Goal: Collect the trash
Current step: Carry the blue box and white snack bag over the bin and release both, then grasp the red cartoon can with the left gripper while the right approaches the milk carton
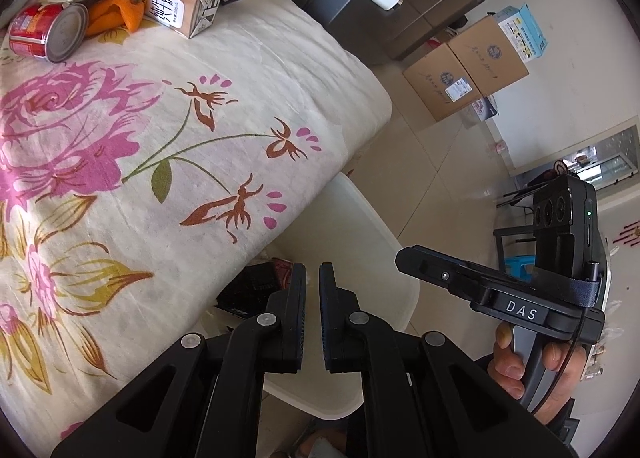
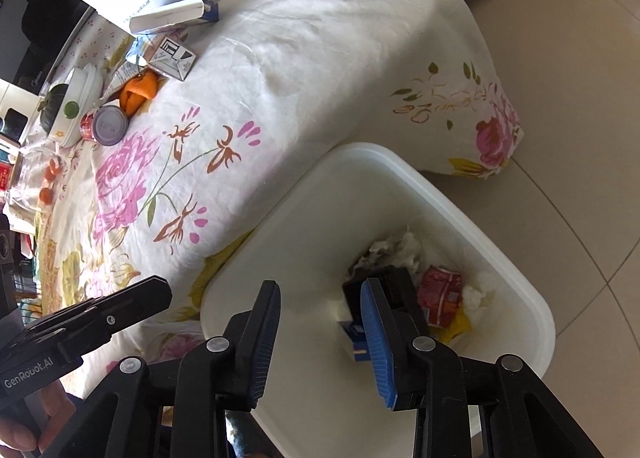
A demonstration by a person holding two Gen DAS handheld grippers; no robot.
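Hovering over the white bin (image 2: pixel 520 286), the right gripper (image 2: pixel 320 298) has its blue-padded jaws parted with nothing between them. Directly below and beyond its tips, inside the bin, lie a black box (image 2: pixel 394 278), a crumpled red wrapper (image 2: pixel 442 294), wads of white tissue (image 2: pixel 400 246) and a small blue carton (image 2: pixel 354 342). The left gripper (image 1: pixel 312 278) is clenched, jaws nearly touching, empty, pointing down at the bin's near rim beside the table (image 1: pixel 240 98) edge. Trash still on the floral cloth lies well ahead and to the left of it: a red tin can (image 1: pixel 44 32), orange peel (image 1: pixel 114 12), a milk carton (image 1: pixel 180 4).
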